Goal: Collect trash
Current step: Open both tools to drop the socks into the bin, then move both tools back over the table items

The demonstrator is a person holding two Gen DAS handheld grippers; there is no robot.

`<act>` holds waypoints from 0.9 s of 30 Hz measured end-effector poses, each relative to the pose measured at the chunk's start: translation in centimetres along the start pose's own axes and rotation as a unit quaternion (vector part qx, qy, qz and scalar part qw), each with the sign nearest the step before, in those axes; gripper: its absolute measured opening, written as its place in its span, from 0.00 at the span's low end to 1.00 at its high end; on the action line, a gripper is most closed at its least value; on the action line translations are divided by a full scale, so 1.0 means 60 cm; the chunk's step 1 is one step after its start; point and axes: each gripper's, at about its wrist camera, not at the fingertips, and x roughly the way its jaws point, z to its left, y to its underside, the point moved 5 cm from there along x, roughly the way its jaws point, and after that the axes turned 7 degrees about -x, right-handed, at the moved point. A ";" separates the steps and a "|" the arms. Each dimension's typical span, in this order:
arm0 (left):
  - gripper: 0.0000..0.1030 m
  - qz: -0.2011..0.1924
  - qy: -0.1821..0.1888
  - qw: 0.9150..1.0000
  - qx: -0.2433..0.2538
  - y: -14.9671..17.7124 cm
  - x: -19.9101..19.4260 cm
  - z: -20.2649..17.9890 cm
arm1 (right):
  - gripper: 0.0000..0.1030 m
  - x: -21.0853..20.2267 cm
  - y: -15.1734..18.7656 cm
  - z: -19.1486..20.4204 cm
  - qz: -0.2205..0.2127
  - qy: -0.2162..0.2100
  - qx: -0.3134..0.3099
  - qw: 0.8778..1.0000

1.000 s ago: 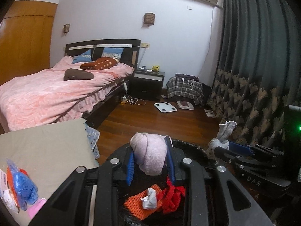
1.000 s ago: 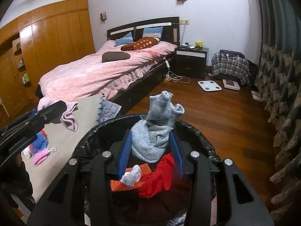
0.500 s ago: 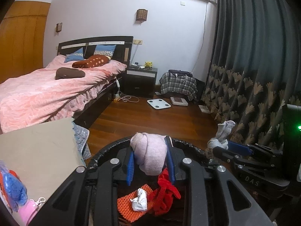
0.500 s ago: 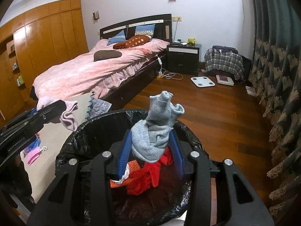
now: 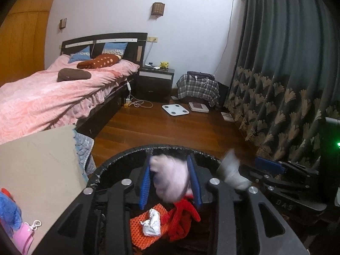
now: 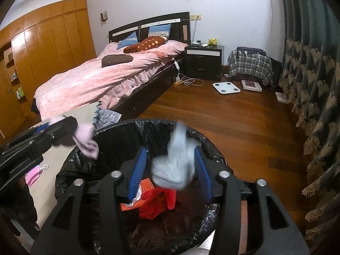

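Note:
A black-lined trash bin [image 5: 119,161] [image 6: 212,142] sits right below both grippers. It holds an orange mesh piece [image 5: 140,229], a crumpled white paper [image 5: 152,225] and a red cloth [image 5: 182,218] [image 6: 157,201]. My left gripper [image 5: 170,182] is open over the bin; a pink sock [image 5: 170,180], blurred, drops between its blue pads [image 5: 144,187]. My right gripper [image 6: 170,170] is open over the bin; a grey sock [image 6: 176,165], blurred, drops between its pads [image 6: 138,170]. Each gripper shows in the other view, the right [image 5: 269,170] and the left [image 6: 42,136].
A beige table [image 5: 36,161] on the left carries a blue bag [image 5: 10,212] and a pink item [image 5: 23,238]. A pink bed [image 5: 53,97], nightstand [image 5: 157,82], white scale [image 5: 175,110] on the wood floor and dark curtain [image 5: 286,74] surround the spot.
Both grippers have opened over the bin. The pink sock and the grey sock have slipped lower between the pads and are blurred in motion. The bin fills more of both views.

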 end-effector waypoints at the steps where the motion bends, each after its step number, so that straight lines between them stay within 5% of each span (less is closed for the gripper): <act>1: 0.43 0.002 0.001 1.000 -0.001 0.000 0.001 0.001 | 0.56 -0.001 0.000 -0.001 -0.002 0.002 0.002 1.000; 9: 0.72 -0.011 -0.024 1.000 -0.011 -0.002 -0.012 0.026 | 0.90 -0.013 -0.006 -0.008 -0.021 0.027 0.007 0.999; 15: 0.89 -0.021 -0.052 0.998 -0.016 -0.002 -0.042 0.062 | 0.94 -0.018 -0.012 0.011 -0.023 0.018 -0.001 1.000; 27: 0.91 -0.044 -0.149 0.986 -0.054 0.029 -0.151 0.214 | 0.94 -0.013 -0.037 0.138 -0.028 -0.041 -0.038 0.998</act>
